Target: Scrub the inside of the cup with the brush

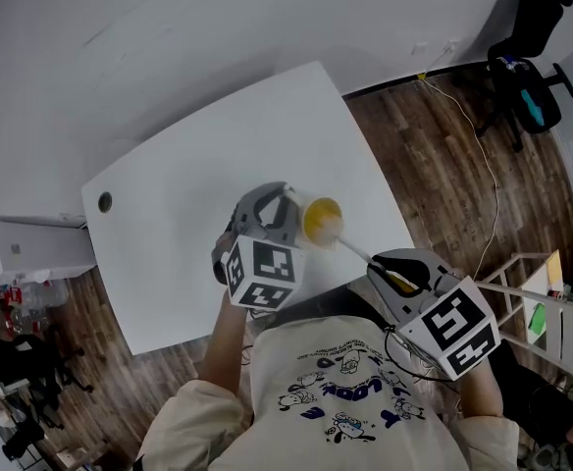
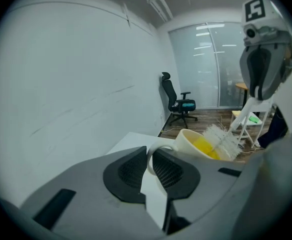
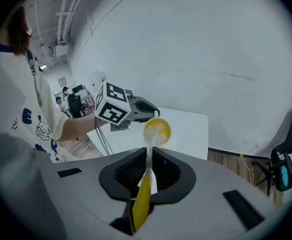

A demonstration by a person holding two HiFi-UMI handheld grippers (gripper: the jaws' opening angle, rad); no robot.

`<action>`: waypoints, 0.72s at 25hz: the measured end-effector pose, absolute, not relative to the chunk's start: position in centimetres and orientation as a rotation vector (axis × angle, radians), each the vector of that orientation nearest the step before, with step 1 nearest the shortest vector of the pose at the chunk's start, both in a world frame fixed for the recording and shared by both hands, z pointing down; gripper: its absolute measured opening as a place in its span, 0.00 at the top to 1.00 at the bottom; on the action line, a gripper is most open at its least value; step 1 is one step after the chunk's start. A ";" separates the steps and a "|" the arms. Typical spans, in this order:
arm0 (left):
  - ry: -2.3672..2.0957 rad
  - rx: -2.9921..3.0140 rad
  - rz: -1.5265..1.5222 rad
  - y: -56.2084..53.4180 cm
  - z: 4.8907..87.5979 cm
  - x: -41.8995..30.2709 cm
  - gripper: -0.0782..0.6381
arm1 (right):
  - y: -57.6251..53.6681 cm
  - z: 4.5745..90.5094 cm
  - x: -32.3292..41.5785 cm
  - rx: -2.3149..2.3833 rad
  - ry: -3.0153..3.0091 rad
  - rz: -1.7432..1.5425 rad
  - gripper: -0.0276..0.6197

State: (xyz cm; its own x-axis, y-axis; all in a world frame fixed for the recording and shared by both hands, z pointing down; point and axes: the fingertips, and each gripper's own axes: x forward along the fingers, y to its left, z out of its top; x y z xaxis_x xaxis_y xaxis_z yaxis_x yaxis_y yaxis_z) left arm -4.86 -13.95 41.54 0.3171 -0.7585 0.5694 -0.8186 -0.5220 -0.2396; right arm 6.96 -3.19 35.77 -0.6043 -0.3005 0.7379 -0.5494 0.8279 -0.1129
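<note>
A cream cup [image 1: 321, 222] with a yellow inside is held in the air above the white table [image 1: 179, 214], tipped on its side. My left gripper [image 1: 285, 219] is shut on the cup's handle [image 2: 153, 154]. My right gripper [image 1: 380, 268] is shut on the brush's yellow handle [image 3: 142, 199]. The brush's white stem [image 1: 355, 251] runs to the cup, and its white bristles [image 2: 225, 141] sit inside the cup's mouth [image 3: 157, 129]. In the right gripper view my left gripper [image 3: 153, 113] with its marker cube [image 3: 113, 109] holds the cup from behind.
The table's right edge [image 1: 380, 180] borders a wood floor. A black office chair [image 1: 527, 62] stands far right, with a cable [image 1: 483, 155] across the floor. A metal-framed rack [image 1: 537, 297] is near my right side. A round hole [image 1: 105, 202] marks the table's left corner.
</note>
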 end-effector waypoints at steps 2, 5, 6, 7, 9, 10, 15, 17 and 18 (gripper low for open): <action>-1.480 2.480 0.985 -13.9 41.4 -4.9 0.83 | -3.2 36.0 7.2 0.622 -2.250 0.451 0.89; -1.477 2.485 0.968 -13.7 41.2 -5.0 0.83 | -3.2 36.4 7.7 0.628 -2.243 0.489 0.89; -1.475 2.487 0.956 -13.7 41.1 -5.0 0.83 | -3.2 36.5 7.9 0.630 -2.241 0.500 0.89; -1.469 2.490 0.946 -13.6 41.1 -5.0 0.83 | -3.2 36.7 8.1 0.633 -2.238 0.509 0.89; -1.456 2.505 0.940 -13.4 41.0 -4.8 0.83 | -3.2 36.9 8.4 0.636 -2.236 0.528 0.89; -1.451 2.515 0.944 -13.4 41.0 -4.7 0.83 | -3.2 37.0 8.6 0.638 -2.237 0.539 0.89; -1.426 2.556 0.969 -13.1 40.8 -4.0 0.83 | -3.4 37.1 9.5 0.653 -2.239 0.587 0.89; -1.410 2.571 0.979 -13.0 40.8 -3.9 0.83 | -3.6 37.0 9.7 0.662 -2.237 0.596 0.89; -1.401 2.578 0.986 -12.9 40.8 -3.8 0.83 | -3.8 37.0 9.8 0.666 -2.236 0.598 0.89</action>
State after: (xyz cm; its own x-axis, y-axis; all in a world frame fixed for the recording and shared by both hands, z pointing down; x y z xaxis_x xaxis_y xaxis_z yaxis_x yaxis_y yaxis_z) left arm -3.84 -12.92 40.81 0.3876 -0.7387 0.5514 -0.7683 -0.5894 -0.2495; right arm 9.81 -3.75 36.99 -0.6096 -0.2813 0.7411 -0.6140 0.7590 -0.2169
